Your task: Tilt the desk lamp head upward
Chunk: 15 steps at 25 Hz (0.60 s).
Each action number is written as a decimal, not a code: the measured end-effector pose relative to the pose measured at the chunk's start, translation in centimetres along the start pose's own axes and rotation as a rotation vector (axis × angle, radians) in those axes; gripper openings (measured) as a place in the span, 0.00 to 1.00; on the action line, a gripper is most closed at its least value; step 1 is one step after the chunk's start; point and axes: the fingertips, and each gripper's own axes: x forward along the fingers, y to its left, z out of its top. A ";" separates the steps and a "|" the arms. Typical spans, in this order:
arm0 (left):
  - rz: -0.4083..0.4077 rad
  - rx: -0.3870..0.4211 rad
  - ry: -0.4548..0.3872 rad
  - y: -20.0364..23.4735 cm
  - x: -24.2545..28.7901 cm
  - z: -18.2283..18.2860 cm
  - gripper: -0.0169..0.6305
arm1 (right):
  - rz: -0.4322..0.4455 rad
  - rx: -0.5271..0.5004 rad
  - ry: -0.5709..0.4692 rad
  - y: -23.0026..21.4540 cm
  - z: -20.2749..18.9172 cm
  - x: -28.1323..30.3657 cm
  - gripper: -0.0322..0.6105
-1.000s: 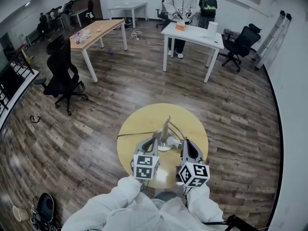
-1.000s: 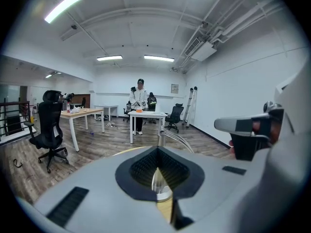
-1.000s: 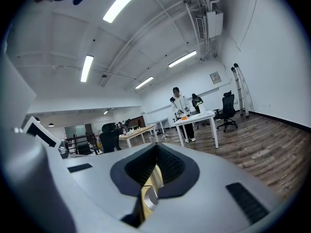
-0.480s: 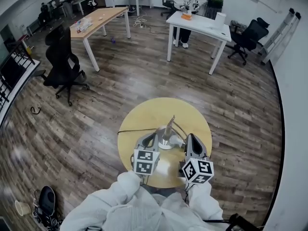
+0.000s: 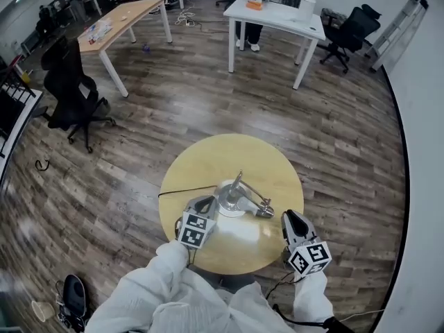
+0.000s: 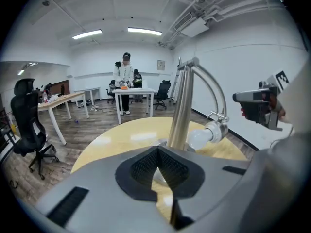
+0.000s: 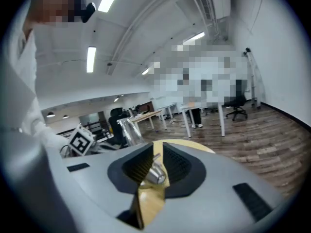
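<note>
Squaring up for the lift
My right gripper [image 5: 286,218], jaws parted, aims at the silver metal desk lamp's head [image 5: 266,212] (drooping) to raise it; my left gripper [image 5: 206,202], clenched empty, guards its round base [image 5: 229,203]

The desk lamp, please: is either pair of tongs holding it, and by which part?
Nothing is held. The right tongs stand open facing the lamp head; the left tongs are shut on nothing.

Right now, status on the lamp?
Left gripper shut, empty, beside lamp base. Right gripper open, aimed at lamp head, no grip yet. Nothing between.
</note>
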 end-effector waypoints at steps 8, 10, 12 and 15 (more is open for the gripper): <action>-0.147 0.122 0.088 -0.6 6.2 -2.8 0.03 | 0.309 -0.142 0.235 0.9 -7.5 4.1 0.45; -0.189 0.154 0.106 -1.2 7.0 -3.0 0.03 | 0.344 -0.158 0.245 0.8 -8.3 5.2 0.45; -0.218 0.198 0.126 -1.7 7.9 -3.3 0.03 | 0.381 -0.165 0.236 0.8 -8.5 6.2 0.45; -0.250 0.283 0.156 -2.5 8.9 -3.7 0.03 | 0.420 -0.159 0.217 0.7 -8.6 7.4 0.45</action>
